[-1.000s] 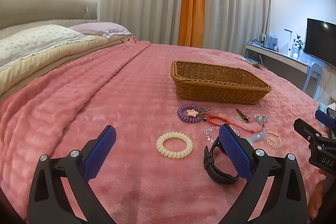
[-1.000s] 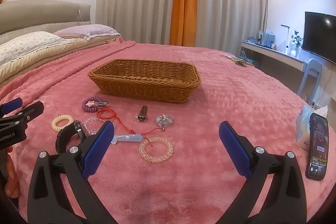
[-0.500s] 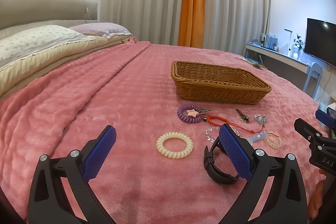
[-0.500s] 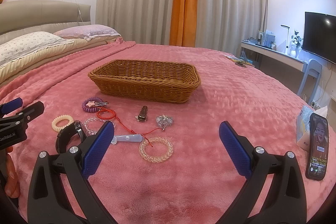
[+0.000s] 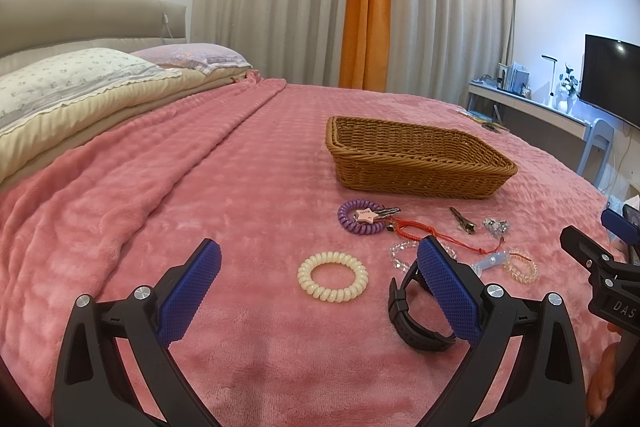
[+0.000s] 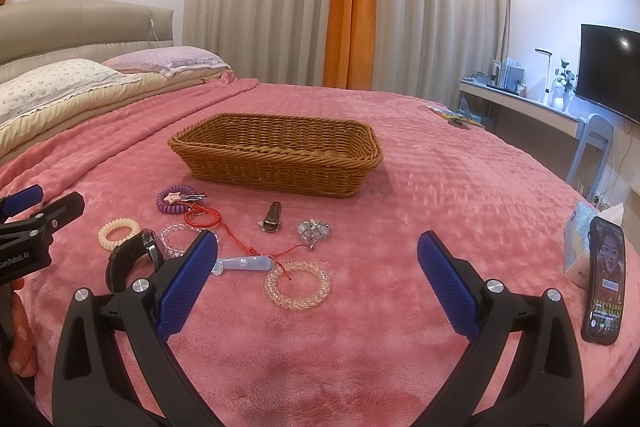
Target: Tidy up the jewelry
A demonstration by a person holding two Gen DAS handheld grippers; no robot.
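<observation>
A brown wicker basket (image 5: 416,163) (image 6: 276,159) stands on the pink bedspread with nothing visible in it. In front of it lie a purple coil keyring (image 5: 358,217), a red cord (image 5: 420,229), a brown hair clip (image 6: 272,219), a crystal piece (image 6: 314,230), a clear bead bracelet (image 6: 180,237), a clear coil band (image 6: 298,285), a cream coil band (image 5: 332,277) and a black watch (image 5: 416,319). My left gripper (image 5: 318,293) is open, low over the cream band. My right gripper (image 6: 318,291) is open, just short of the clear coil band.
A phone (image 6: 604,291) leans against a tissue pack (image 6: 576,247) at the bed's right edge. Pillows (image 5: 80,83) and the headboard lie to the left. A desk (image 6: 520,107), a chair and a TV (image 6: 610,71) stand beyond the bed on the right.
</observation>
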